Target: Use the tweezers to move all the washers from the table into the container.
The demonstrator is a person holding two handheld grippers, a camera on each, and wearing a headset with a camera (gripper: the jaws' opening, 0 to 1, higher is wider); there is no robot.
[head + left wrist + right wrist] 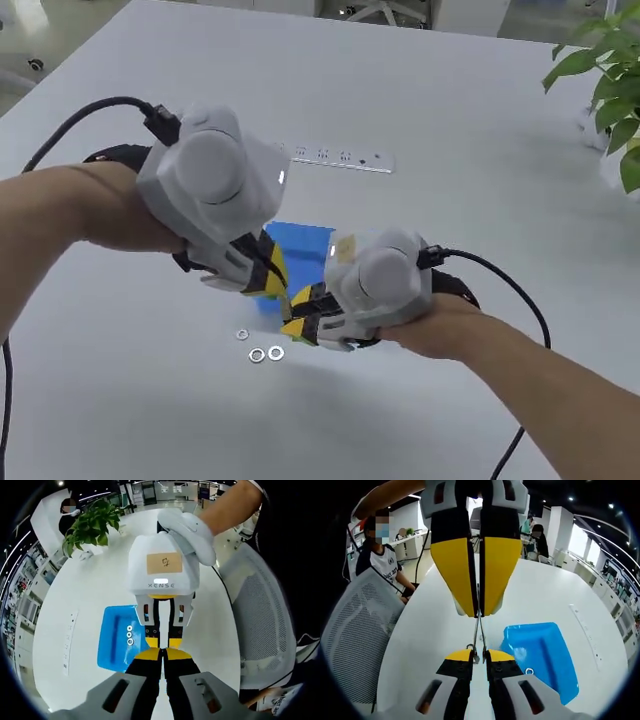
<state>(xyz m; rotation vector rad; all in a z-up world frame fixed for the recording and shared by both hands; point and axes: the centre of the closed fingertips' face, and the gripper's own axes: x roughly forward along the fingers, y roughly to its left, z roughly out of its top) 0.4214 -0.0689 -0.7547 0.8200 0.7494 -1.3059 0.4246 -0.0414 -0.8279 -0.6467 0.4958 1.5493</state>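
Together, left tongs and right tongs tight on thin, silvery two-legged tweezers.

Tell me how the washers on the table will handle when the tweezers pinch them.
The washers look thin, flat and metallic, so they will probably feel light and slip in the tweezers. Lying flat on the smooth table, they will likely slide when nudged rather than roll.

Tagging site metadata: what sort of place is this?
Probably an open-plan office or lab: a large white table, a mesh office chair beside it, a potted plant, and people seated in the background.
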